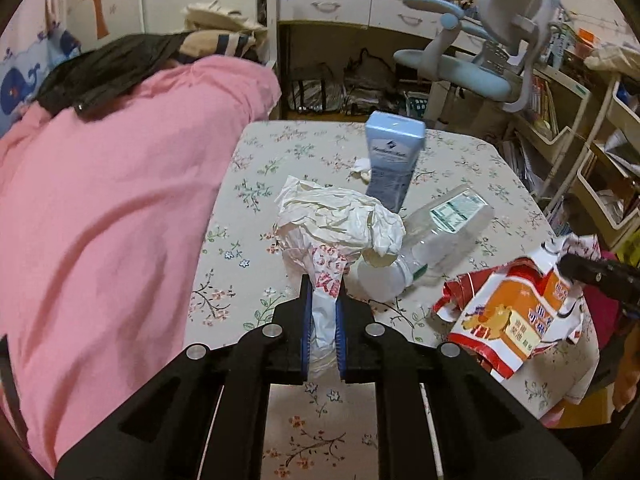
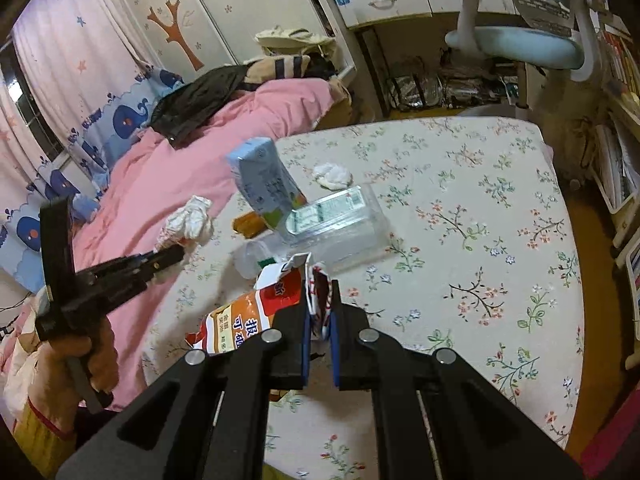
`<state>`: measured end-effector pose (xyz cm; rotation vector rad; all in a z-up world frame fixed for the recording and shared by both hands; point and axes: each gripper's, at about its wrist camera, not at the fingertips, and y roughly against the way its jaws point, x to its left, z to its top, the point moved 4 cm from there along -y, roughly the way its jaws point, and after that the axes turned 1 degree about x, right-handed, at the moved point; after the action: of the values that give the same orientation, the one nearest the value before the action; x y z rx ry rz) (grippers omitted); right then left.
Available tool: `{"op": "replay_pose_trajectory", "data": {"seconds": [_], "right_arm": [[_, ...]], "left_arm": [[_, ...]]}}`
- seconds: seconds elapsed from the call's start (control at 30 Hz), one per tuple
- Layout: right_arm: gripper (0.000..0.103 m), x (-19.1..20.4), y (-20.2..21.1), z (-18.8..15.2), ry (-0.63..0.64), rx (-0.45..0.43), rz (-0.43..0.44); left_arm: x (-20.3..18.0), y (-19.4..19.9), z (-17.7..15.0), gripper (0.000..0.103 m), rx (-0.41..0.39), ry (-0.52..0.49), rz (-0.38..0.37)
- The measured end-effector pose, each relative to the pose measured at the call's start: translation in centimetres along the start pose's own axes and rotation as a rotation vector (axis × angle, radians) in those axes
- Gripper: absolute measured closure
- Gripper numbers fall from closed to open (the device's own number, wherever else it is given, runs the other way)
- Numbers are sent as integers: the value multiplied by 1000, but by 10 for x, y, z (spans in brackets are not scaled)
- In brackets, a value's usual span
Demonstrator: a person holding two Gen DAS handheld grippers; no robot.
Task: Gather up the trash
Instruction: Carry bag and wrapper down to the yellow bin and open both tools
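My left gripper (image 1: 323,284) is shut on the tail of a crumpled white wrapper with red print (image 1: 336,220), lifted just above the floral table (image 1: 280,160). The right wrist view shows the same gripper (image 2: 176,254) at the left, a hand (image 2: 92,352) holding it and the wrapper (image 2: 188,220) at its tip. My right gripper (image 2: 320,296) is shut on the torn edge of an orange-and-red snack bag (image 2: 256,316), also seen at the right (image 1: 516,316). A clear plastic bottle (image 1: 440,232) lies on the table. A blue-grey carton (image 1: 394,160) stands behind it.
A small white tissue wad (image 1: 362,168) lies beside the carton, and an orange item (image 2: 250,224) sits behind the bottle's neck. A pink quilt (image 1: 100,220) borders the table's left edge. A pale blue chair (image 1: 472,68) and shelves (image 1: 600,152) stand beyond and right.
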<state>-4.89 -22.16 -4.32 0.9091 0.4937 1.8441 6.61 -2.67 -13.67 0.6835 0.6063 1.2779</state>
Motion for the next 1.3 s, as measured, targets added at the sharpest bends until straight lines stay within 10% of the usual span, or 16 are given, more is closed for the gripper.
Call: {"op": "replay_pose_trajectory", "data": {"seconds": [0.6, 1.3], "right_arm": [[93, 43, 72, -69, 36, -140, 25], [86, 99, 34, -173, 249, 178, 14]], "left_arm": [[-17, 104, -73, 93, -95, 16, -41], [-44, 150, -157, 93, -5, -18, -61]]}}
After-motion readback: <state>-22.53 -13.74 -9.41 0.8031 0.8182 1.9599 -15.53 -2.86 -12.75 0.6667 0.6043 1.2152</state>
